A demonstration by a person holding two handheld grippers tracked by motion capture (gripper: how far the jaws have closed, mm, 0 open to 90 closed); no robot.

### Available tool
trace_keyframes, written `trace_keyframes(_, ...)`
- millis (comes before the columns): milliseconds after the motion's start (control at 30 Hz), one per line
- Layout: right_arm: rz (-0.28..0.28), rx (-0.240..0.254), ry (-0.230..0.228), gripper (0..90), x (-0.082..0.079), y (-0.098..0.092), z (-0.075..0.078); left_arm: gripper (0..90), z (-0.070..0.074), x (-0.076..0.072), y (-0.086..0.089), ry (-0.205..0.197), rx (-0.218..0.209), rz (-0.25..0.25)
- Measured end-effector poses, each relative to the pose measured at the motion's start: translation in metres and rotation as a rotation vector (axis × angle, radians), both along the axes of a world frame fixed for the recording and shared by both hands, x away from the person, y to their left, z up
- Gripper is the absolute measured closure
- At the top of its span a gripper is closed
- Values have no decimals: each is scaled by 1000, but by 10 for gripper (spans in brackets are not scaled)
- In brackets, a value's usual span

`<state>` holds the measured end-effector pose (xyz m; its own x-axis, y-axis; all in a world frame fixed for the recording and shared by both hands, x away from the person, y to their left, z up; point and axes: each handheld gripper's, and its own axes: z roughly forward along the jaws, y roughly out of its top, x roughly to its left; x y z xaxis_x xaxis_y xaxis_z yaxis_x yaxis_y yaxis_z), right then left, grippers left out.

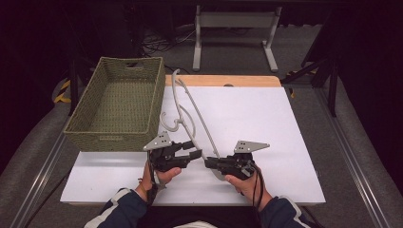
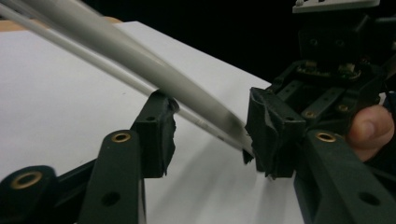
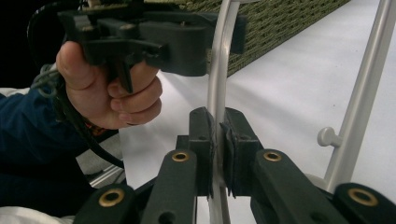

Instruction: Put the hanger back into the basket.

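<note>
A grey plastic hanger (image 1: 197, 114) lies tilted over the white table top (image 1: 266, 128), its hook toward the basket. My right gripper (image 1: 207, 163) is shut on the hanger's near end; in the right gripper view its jaws (image 3: 217, 135) pinch the thin grey bar (image 3: 219, 70). My left gripper (image 1: 194, 151) is open just left of it. In the left gripper view the hanger's arm (image 2: 140, 60) runs slanting between the spread jaws (image 2: 210, 135), close to the left pad (image 2: 161, 126). A hand holds each gripper.
A green woven basket (image 1: 111, 141) stands at the table's left, its inside bare. A wooden strip (image 1: 223, 80) edges the table's far side. A white stand (image 1: 233, 23) and cables sit on the floor beyond. Dark surroundings lie on both sides.
</note>
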<state>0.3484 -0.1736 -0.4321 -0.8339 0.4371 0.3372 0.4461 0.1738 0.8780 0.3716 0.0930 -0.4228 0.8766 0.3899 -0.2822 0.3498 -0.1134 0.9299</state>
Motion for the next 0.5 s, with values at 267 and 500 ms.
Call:
trace_keyframes(267,13,-21,-31,825,-2,6,1,652,2,4,4,28,-58,-32)
trace_keyframes(500,-9,-86,-109,760,-11,11,5,727,15,-3,5,-19,-52,-53)
